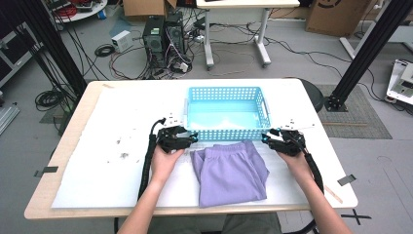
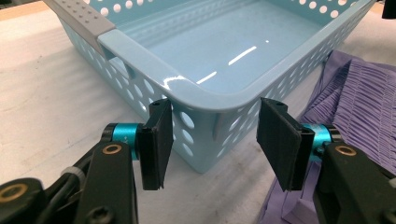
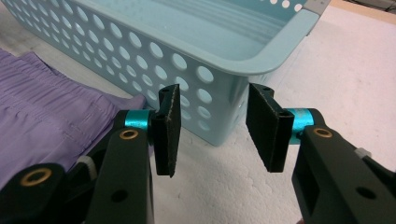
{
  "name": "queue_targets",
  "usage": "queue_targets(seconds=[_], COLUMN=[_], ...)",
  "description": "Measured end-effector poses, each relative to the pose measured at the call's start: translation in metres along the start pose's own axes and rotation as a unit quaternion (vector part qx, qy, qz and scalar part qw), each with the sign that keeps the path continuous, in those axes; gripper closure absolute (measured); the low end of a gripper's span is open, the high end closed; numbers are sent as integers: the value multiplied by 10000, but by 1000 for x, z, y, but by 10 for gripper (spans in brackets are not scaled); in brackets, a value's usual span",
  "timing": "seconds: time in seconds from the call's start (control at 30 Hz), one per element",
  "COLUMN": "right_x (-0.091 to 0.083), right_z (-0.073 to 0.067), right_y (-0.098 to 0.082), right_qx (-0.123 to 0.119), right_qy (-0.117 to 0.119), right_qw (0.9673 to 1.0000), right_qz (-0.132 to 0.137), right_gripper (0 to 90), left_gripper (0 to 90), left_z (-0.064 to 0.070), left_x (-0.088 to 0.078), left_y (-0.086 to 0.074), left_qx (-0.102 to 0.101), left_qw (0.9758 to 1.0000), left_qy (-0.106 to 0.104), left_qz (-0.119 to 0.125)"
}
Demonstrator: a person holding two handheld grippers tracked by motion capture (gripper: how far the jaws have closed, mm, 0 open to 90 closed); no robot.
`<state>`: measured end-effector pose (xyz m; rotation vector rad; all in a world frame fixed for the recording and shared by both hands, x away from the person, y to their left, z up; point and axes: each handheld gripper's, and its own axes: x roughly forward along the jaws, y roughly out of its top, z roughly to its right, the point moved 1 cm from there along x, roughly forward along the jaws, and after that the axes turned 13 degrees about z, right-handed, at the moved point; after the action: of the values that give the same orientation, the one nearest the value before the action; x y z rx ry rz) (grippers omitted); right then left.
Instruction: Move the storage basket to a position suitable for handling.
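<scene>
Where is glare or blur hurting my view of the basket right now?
Left gripper view: bright glare streaks on the basket floor, rim sharp. Right gripper view: the basket's near corner crisp, its far end softer. High view: slightly soft overall, even light, purple cloth readable.

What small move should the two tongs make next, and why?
Probably both tongs should draw back and down onto the folded purple garment and grip its near edges. Left tongs and right tongs stand open and hold nothing, each facing a near corner of the blue basket. The basket looks empty, and the garment lies just before it.
</scene>
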<state>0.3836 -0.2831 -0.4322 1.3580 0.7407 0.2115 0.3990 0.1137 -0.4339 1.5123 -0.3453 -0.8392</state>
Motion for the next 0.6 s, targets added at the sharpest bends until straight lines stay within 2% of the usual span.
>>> queue_targets(seconds=[0.13,0.2,0.27,0.33,0.43,0.6], right_x=[0,1,0,-2,-9,-27], right_z=[-1,-2,-3,-3,-2,-3], right_y=[0,0,0,1,2,0], right_qx=[24,-46,-93,0,24,12], right_qy=[16,22,12,39,70,-132], right_qw=[10000,10000,10000,10000,9998,9987], right_qz=[-17,5,30,39,158,487], right_gripper=[525,483,426,377,331,294], left_gripper=[450,393,355,333,294,282], left_z=[0,1,2,3,3,1], left_x=[0,0,-4,-10,-20,-43], left_y=[0,0,0,0,2,5], left_qx=[-23,-63,39,181,305,427], left_qw=[10000,10000,10000,9997,9992,9978], left_qy=[-34,11,74,129,214,296], left_qz=[14,45,11,26,158,412])
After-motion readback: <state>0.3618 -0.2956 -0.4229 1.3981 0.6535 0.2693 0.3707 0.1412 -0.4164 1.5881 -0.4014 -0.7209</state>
